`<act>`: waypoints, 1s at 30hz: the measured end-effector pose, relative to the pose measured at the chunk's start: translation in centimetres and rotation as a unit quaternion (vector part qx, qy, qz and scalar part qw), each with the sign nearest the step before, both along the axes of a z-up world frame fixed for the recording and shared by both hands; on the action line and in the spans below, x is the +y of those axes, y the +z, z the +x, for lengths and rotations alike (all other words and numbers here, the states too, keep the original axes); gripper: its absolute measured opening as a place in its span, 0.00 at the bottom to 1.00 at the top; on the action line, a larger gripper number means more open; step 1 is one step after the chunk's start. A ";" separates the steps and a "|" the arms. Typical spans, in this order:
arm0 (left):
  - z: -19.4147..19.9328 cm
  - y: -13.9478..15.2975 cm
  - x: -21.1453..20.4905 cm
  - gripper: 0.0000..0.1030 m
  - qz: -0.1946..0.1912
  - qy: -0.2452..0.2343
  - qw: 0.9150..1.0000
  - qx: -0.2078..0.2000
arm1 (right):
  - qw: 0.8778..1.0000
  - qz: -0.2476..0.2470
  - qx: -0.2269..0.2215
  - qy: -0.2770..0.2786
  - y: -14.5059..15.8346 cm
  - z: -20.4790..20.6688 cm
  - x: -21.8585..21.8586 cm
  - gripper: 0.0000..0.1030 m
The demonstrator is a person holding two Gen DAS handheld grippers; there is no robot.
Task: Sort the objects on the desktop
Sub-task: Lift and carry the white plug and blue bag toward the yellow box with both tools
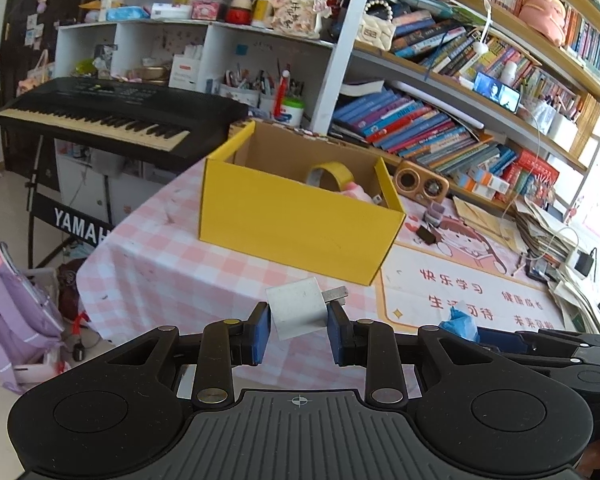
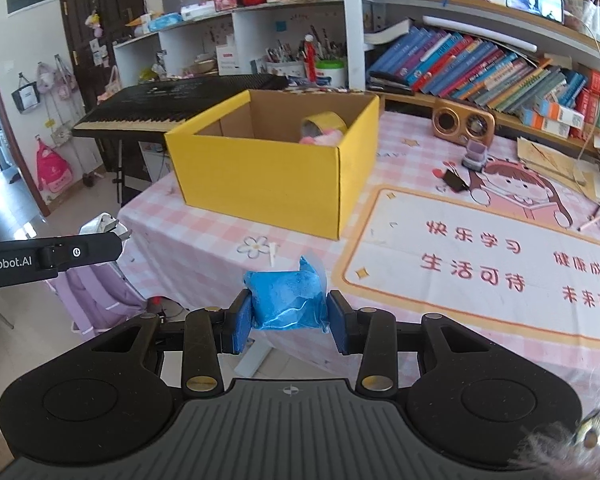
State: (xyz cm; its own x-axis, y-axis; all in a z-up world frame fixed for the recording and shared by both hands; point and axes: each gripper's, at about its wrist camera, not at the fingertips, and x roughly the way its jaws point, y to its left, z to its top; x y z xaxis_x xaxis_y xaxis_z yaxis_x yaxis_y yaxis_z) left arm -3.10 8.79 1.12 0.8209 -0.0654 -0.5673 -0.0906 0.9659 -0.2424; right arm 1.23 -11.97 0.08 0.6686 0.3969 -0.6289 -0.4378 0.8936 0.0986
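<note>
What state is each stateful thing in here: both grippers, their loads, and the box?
Left gripper: shut on white charger.
Right gripper: shut on blue packet.
Yellow box: open-topped, upright on the table, holding a tape roll and something pink.

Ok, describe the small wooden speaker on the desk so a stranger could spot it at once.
Start at the open yellow cardboard box on the pink checked tablecloth. Look past its right-hand corner toward the bottom bookshelf: the wooden speaker stands there, in front of the leaning books. It is the only rounded, tan wooden block there, with two dark circles on its face.
</note>
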 end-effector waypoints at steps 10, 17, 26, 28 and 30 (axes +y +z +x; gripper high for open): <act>0.3 0.7 1.3 0.28 0.006 0.003 1.000 -0.016 | 1.000 -0.004 -0.009 0.016 0.6 0.3 1.5 0.36; 1.8 1.1 1.9 0.28 0.003 0.009 1.000 -0.022 | 1.000 -0.002 -0.011 0.025 1.4 1.8 2.2 0.36; 6.0 2.2 2.0 0.28 0.009 0.018 0.999 -0.043 | 0.999 0.019 -0.033 0.037 3.4 6.7 3.1 0.36; 7.2 2.6 2.1 0.28 0.013 0.024 0.999 -0.048 | 0.998 0.024 -0.038 0.041 3.8 8.5 3.4 0.36; 8.7 2.9 2.3 0.28 0.017 0.028 0.998 -0.051 | 0.998 0.027 -0.044 0.046 4.3 10.3 3.6 0.36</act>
State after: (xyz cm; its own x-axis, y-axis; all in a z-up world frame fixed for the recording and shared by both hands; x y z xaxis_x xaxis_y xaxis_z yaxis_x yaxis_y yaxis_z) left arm 5.59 11.04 4.04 0.8767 -0.0001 -0.4810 -0.1209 0.9678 -0.2207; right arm 11.48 -8.33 4.38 0.6793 0.4917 -0.5448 -0.5276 0.8432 0.1031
